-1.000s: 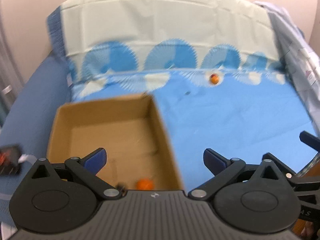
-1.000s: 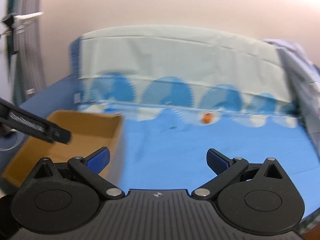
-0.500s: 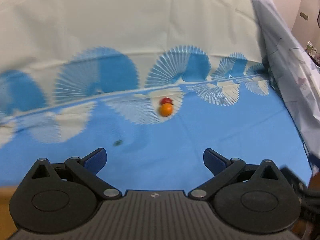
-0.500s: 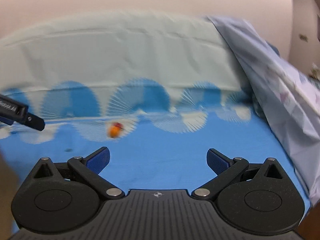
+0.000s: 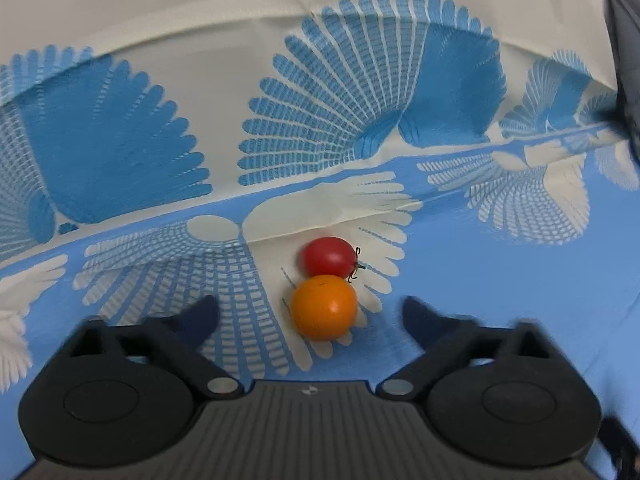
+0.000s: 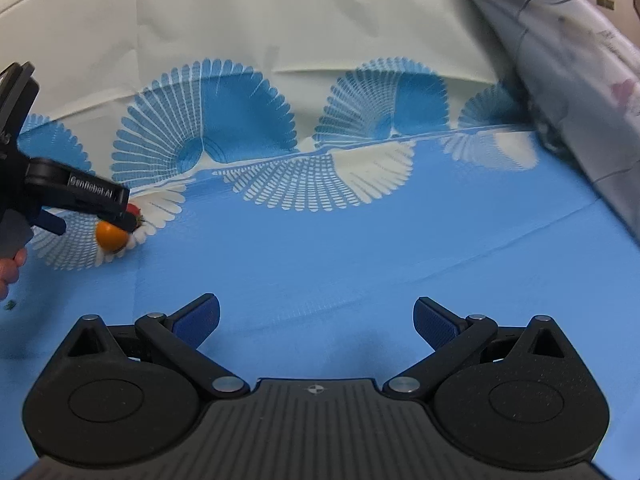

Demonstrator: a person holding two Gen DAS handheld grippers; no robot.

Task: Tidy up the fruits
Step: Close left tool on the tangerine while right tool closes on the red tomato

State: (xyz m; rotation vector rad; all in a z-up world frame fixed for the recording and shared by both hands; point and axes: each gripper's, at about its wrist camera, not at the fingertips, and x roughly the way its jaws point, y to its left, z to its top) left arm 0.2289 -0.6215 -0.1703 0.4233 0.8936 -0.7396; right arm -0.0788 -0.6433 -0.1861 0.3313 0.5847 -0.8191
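An orange round fruit [image 5: 323,306] lies on the blue patterned cloth [image 5: 500,288], touching a red cherry tomato [image 5: 329,257] just behind it. My left gripper [image 5: 312,316] is open, its blue fingertips either side of the orange fruit, not touching it. In the right wrist view the orange fruit [image 6: 111,236] and a bit of the tomato [image 6: 133,209] show at far left, partly behind the left gripper [image 6: 94,214]. My right gripper [image 6: 316,318] is open and empty over bare blue cloth, well right of the fruits.
The cloth rises into a white upright back [image 5: 280,20] just behind the fruits. A pale blue-grey crumpled sheet [image 6: 580,64] lies along the right side. A hand [image 6: 10,270] shows at the far left edge.
My left gripper moved away from the cardboard box, forward and down to the two fruits, which now sit between its fingertips. My right gripper swung right and closer to the cloth.
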